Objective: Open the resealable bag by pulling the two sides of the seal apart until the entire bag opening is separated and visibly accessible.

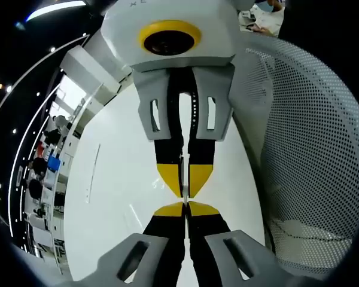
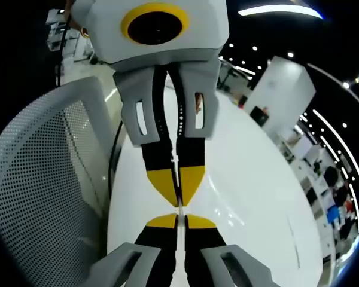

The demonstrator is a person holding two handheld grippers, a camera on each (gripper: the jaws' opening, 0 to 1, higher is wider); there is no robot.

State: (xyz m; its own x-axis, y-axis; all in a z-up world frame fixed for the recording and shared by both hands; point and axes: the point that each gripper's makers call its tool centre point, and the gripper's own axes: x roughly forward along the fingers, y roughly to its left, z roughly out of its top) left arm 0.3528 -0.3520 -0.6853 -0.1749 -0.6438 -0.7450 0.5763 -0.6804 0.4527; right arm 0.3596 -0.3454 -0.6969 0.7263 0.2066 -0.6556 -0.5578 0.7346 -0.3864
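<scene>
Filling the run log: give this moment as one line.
left gripper: shut | right gripper: shut | tips facing, nearly touching above white table | grip on bag: cannot tell

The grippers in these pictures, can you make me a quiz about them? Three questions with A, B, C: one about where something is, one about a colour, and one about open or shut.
1. In the left gripper view, where is the white mesh chair?
A) right of the grippers
B) left of the grippers
C) lying on the table

2. What colour are the fingertips?
A) red
B) yellow
C) green

3. How are the left gripper and the right gripper?
A) both wide open
B) one open, one shut
C) both shut, meeting tip to tip

Answers:
1 A, the dotted chair back curves along the right side of that view.
2 B, each black finger ends in a yellow wedge.
3 C, no gap shows between either pair of jaws.
</scene>
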